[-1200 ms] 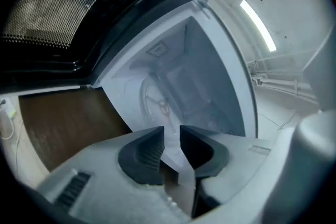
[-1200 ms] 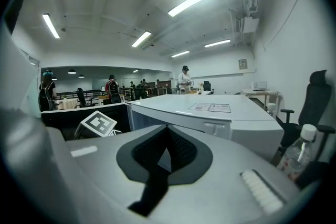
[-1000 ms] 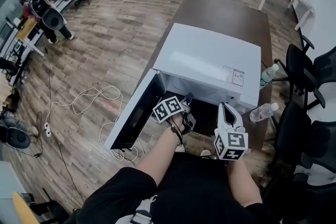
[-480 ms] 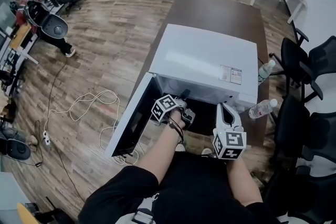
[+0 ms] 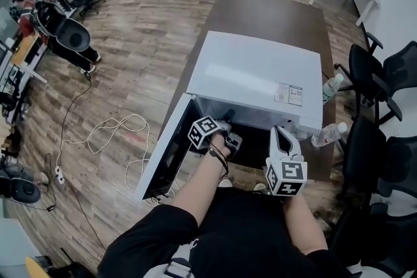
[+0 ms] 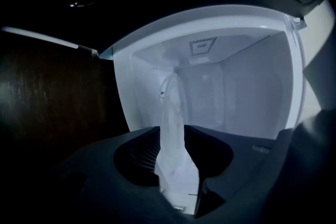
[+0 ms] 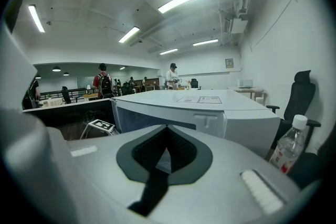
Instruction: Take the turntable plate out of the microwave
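Note:
The white microwave (image 5: 257, 75) sits on a brown table (image 5: 273, 13) with its door (image 5: 166, 153) swung open to the left. My left gripper (image 5: 228, 119) reaches into the cavity. In the left gripper view the clear glass turntable plate (image 6: 172, 102) shows edge-on, and its rim runs into the gap of my left gripper (image 6: 172, 131). The jaws are opening, and I see no firm press on the glass. My right gripper (image 5: 279, 135) hangs outside, in front of the microwave's right side, its jaws (image 7: 168, 128) closed with nothing in them.
Two plastic water bottles (image 5: 331, 91) (image 5: 328, 135) stand on the table to the right of the microwave. Black office chairs (image 5: 384, 84) crowd the right side. Cables (image 5: 117, 124) lie on the wooden floor at the left. People stand far off.
My left gripper has rolled a little and edged deeper into the microwave. The right gripper has kept its place.

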The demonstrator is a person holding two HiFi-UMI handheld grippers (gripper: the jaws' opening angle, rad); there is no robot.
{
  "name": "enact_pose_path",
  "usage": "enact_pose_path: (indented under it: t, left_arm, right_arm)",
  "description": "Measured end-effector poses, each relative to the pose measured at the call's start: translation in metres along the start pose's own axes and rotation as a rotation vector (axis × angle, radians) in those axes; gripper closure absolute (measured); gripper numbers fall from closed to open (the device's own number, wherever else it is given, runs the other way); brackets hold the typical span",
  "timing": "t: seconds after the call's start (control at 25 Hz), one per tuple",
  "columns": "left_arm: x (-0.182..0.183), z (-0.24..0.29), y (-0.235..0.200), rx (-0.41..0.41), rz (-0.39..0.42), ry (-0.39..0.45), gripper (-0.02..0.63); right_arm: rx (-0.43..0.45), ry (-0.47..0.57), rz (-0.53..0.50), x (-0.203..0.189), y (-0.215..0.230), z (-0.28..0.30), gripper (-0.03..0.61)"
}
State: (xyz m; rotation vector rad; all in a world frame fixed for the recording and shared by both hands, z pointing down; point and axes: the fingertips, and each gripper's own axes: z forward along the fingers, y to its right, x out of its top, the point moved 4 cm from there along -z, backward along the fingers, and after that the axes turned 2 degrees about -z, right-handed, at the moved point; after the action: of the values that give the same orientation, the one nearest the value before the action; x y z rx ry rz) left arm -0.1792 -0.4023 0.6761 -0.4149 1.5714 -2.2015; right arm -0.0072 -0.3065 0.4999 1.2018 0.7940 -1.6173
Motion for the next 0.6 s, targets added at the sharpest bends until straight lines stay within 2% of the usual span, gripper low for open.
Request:
enact_pose_path:
  t: [0.36,0.6]
  left_arm:
    - [-0.003,0.007,0.003,-0.006,0.003,-0.015,0.484]
    - [-0.003,0.003,0.0,-0.103,-0.1,-0.012,0.511]
  right_arm:
    - [-0.034,-0.001,-0.003,0.002,0.007,0.003,0.569]
    - [-0.056,-0.002,0.002,0.005,0.013,0.002,0.569]
